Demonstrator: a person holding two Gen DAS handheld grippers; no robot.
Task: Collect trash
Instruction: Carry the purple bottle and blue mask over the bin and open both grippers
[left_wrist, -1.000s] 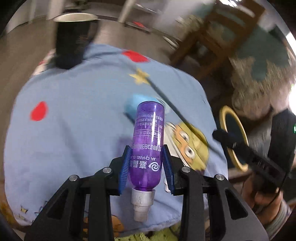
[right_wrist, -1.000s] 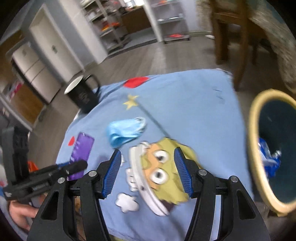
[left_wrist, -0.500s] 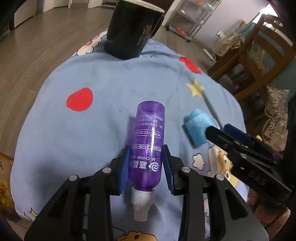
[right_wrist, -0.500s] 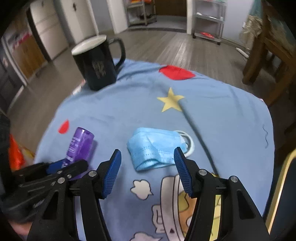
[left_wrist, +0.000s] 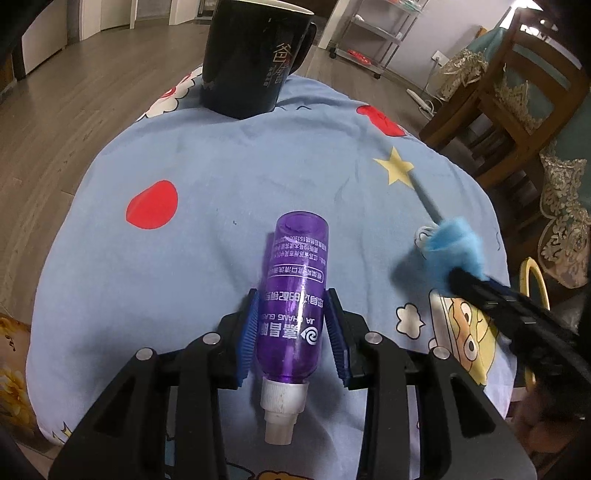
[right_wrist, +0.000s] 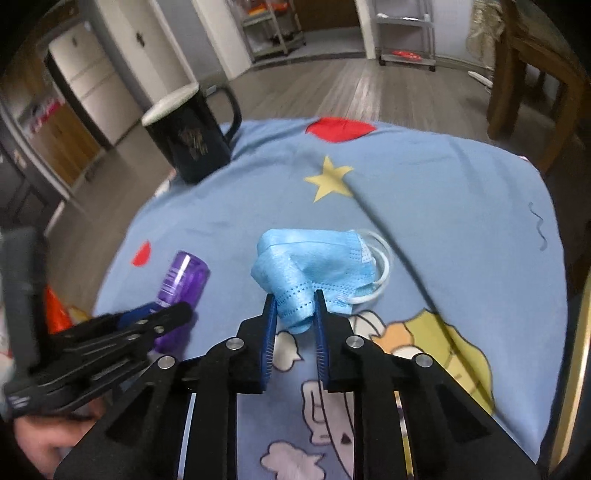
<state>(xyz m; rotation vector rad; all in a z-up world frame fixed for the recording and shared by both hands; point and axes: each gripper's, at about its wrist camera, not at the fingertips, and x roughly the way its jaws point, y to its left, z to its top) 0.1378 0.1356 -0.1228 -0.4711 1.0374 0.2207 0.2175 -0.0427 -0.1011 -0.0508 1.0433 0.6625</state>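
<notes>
Blue ribbed pads of the right gripper (right_wrist: 293, 314), at lower centre of the right wrist view, have just been closing and now pinch a bunched fold of the blue face mask (right_wrist: 317, 267). Most of the mask lies on the cloth just above the jaws, its white ear loops trailing to the right.

Left gripper (left_wrist: 291, 328), lower centre of its own view, is partly closed, pads pressed on both sides of the purple bottle (left_wrist: 293, 299). The bottle's base points up the frame and its white cap (left_wrist: 280, 406) points back toward the camera.

Risks, as judged:
- The mask is held by one fold only. A quick lift could let the soft fabric slide out, or a loop could snag.
- The bottle is smooth and round, and gripped near its neck. Tilting it may let it slip or pivot between the pads.
- The two grippers work close together, so a crossing move could make them collide.

Surface: a light blue cartoon-print cloth (left_wrist: 221, 184) with red spots and a yellow star, covering a rounded support. A black mug (left_wrist: 255, 55) stands upright at the upper centre. A yellow-rimmed bin (left_wrist: 533, 280) shows at the right edge, probably the destination.

Room: wood-look flooring, a metal shelving rack and a wooden chair (left_wrist: 517, 85) at the upper right.
</notes>
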